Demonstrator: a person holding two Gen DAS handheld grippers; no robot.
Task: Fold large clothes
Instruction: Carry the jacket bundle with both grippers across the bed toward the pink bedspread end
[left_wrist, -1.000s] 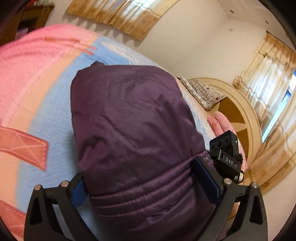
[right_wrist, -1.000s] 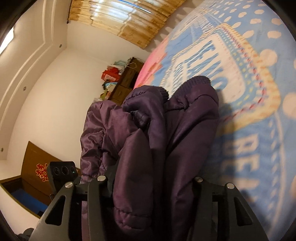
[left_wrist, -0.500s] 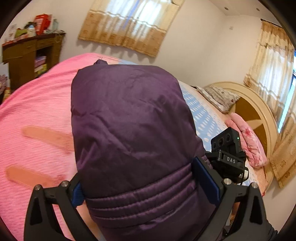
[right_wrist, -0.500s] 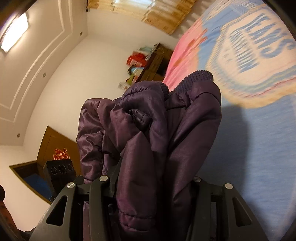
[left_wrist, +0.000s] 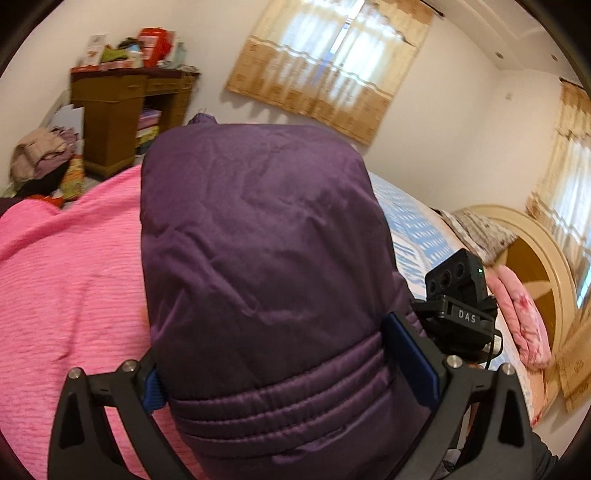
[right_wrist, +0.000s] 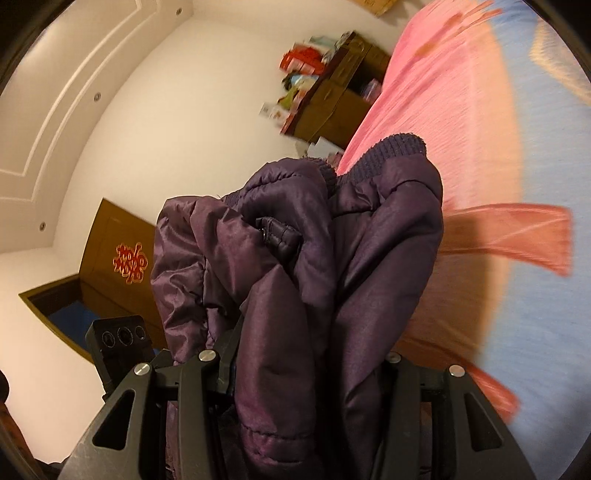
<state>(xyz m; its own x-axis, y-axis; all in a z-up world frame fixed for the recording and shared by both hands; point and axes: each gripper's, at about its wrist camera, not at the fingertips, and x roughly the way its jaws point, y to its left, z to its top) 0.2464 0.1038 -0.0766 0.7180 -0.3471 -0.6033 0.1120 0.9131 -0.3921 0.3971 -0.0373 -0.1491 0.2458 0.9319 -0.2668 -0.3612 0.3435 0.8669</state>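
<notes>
In the left wrist view, the left gripper (left_wrist: 291, 373) clamps the purple jacket (left_wrist: 258, 258), which fills the frame's centre above the pink blanket (left_wrist: 66, 295), with a cabinet (left_wrist: 110, 118) at upper left. In the right wrist view, the right gripper (right_wrist: 306, 373) grips bunched jacket (right_wrist: 295, 277) folds at centre, blanket (right_wrist: 461, 129) at right.

The bed (left_wrist: 55, 280) is big and has a pink and blue blanket (right_wrist: 461, 110) spread over it; the pink part is at the foot end, the blue part runs toward the round wooden headboard (left_wrist: 546, 254); orange stripes (right_wrist: 517, 236) cross the blanket; a patterned pillow (left_wrist: 476, 232) and a folded pink quilt (left_wrist: 524, 317) lie by the headboard.
</notes>
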